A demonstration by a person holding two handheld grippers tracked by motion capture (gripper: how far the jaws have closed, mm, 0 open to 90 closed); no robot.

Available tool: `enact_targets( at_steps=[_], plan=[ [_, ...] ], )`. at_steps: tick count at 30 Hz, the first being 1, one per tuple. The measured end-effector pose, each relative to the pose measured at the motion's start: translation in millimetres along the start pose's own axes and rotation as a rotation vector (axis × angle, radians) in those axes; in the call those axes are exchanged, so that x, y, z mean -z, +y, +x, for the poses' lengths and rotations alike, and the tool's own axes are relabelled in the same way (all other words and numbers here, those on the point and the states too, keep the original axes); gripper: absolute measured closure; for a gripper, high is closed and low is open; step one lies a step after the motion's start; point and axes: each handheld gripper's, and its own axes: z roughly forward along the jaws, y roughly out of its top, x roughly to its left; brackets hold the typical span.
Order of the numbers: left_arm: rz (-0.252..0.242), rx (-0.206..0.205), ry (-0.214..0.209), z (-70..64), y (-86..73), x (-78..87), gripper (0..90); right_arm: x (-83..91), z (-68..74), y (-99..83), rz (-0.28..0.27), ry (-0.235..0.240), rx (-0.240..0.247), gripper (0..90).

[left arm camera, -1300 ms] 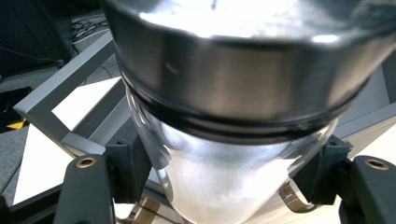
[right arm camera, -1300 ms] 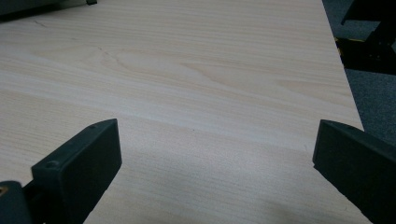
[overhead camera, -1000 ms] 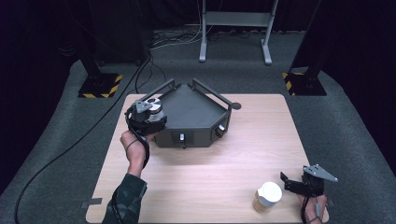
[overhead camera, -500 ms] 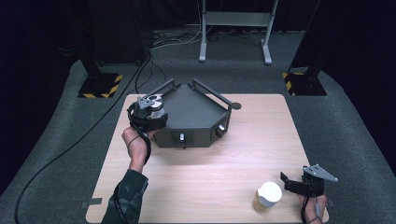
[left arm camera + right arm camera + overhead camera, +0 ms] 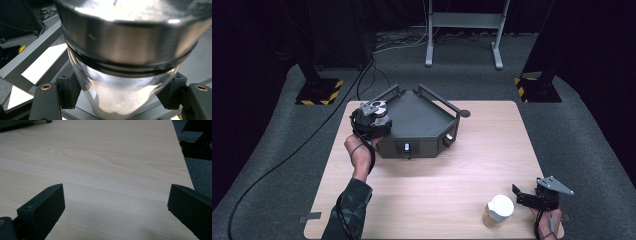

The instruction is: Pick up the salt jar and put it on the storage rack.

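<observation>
We take the dark grey tray [image 5: 422, 117] at the far left of the wooden table [image 5: 462, 165] as our landmark. Our left gripper [image 5: 371, 119] sits at the tray's left corner, over its raised rail. In the left gripper view, its two black jaws are clamped against the clear lower body of a glass jar [image 5: 120, 100] with a broad metal lid [image 5: 125, 37]; the pads [image 5: 68, 91] press the jar from both sides, so the jar is firmly grasped. The jar stands upright between the jaws, above the tray's grey floor, with the tray's rail running past on one side. We cannot tell whether the jar's base touches the tray floor.

Our right gripper [image 5: 532, 196] rests well away from the tray, near the table's near right corner. In the right gripper view, its jaws stand wide apart with only bare wood grain between them, holding nothing. A cup with a white lid [image 5: 498, 210] stands just beside that gripper, on the side toward the tray, also well apart from the tray itself.
</observation>
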Motion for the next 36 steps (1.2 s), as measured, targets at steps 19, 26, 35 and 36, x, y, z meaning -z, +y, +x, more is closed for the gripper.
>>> enact_targets(
  at_steps=[19,26,35,36],
  plan=[
    [0.027,0.011,0.014,1.7,-4.9,-14.2,31.6,0.0,0.5,-0.1,0.0,-0.002,0.002,0.4],
    [0.031,0.015,0.011,3.3,-6.8,-16.1,31.6,0.1,0.7,-0.1,0.0,-0.002,0.004,0.4],
    [0.018,0.041,-0.004,8.3,-11.1,-16.2,31.6,0.1,0.6,-0.2,-0.001,-0.002,0.002,0.4],
    [0.018,0.041,-0.005,8.5,-11.4,-16.1,31.6,0.1,0.8,-0.2,-0.001,-0.003,0.003,0.4]
  ],
)
